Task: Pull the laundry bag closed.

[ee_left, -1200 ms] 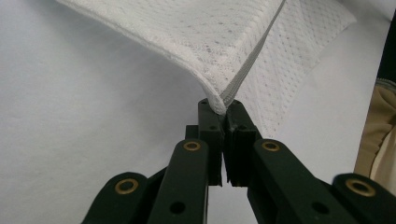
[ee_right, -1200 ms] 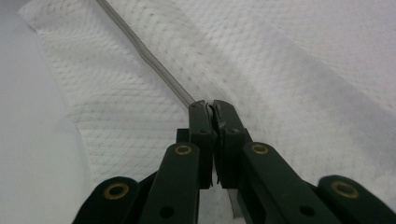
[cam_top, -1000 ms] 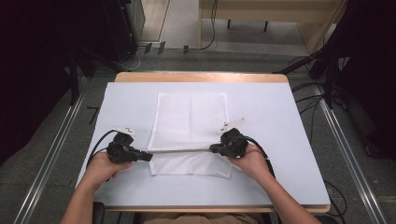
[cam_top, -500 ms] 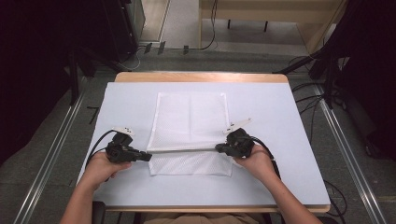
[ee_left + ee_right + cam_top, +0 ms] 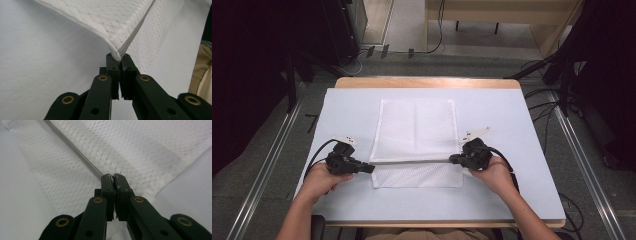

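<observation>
A white mesh cloth lies flat in the middle of the table. Its grey-trimmed edge is stretched straight between the two grippers, and a strip of mesh lies on the table nearer me. My left gripper is shut on the left end of that edge. In the left gripper view the jaws pinch a raised corner of the cloth. My right gripper is shut on the right end. In the right gripper view the jaws clamp the mesh beside the grey trim.
The table has a pale cover and a wooden far rim. Metal rails run along the floor on both sides. Dark equipment and cables stand beyond the far corners. A trouser leg shows past the table's near edge.
The right gripper has shifted slightly right and toward me, drawing the grey edge tighter. The left gripper has hardly moved. Both stay shut on the cloth.
</observation>
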The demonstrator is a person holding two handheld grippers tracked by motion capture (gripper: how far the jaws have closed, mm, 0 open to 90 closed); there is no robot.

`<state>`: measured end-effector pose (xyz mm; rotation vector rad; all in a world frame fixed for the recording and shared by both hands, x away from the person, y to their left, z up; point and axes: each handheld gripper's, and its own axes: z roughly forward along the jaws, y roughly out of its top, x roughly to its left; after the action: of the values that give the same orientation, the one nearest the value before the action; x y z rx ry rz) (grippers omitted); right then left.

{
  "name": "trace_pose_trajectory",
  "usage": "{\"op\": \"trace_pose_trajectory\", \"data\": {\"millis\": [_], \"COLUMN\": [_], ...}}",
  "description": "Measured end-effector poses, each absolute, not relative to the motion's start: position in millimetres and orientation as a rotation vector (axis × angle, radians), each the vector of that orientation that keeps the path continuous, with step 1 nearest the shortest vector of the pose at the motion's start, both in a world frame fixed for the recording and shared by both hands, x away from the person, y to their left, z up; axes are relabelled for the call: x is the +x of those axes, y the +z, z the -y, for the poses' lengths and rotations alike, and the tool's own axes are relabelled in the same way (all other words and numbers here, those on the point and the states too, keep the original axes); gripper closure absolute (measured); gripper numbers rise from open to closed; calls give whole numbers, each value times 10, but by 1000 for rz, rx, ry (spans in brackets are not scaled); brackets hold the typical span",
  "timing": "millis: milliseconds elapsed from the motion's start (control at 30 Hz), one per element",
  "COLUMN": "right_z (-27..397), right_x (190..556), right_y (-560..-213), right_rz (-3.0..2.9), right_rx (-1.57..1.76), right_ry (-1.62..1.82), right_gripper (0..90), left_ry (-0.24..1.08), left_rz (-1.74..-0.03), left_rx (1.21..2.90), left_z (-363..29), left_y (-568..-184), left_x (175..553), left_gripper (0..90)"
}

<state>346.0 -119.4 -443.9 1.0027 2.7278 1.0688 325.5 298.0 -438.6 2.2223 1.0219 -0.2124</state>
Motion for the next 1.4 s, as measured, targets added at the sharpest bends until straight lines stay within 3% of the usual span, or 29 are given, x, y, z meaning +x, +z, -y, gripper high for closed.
{"op": "trace_pose_trajectory", "data": {"millis": [267, 600, 833, 1167, 1400], "right_z": [1204, 1227, 1285, 1450, 1665], "right_x": [3457, 3468, 3495, 3550, 3604], "right_y": [-4457, -4445, -4456, -4425, -4403], "right_rz": [-2725, -2660, -2598, -2496, -2423], "right_rx": [992, 988, 989, 1074, 1132], "right_ry": [1105, 1180, 1216, 1262, 1274], "right_gripper": [863, 592, 492, 362, 335], "left_ry": [-210, -179, -128, -10, 44], "left_rz": [-1027, -1031, -1043, -1077, -1099], "left_rx": [2203, 2195, 2175, 2114, 2087], "left_z": [-2976, -2911, -2923, -2998, -3072], "left_y": [-4357, -4341, -4328, -4285, -4268], "left_x": [3257, 3269, 3289, 3298, 3306], "left_gripper": [842, 605, 466, 378, 364]}}
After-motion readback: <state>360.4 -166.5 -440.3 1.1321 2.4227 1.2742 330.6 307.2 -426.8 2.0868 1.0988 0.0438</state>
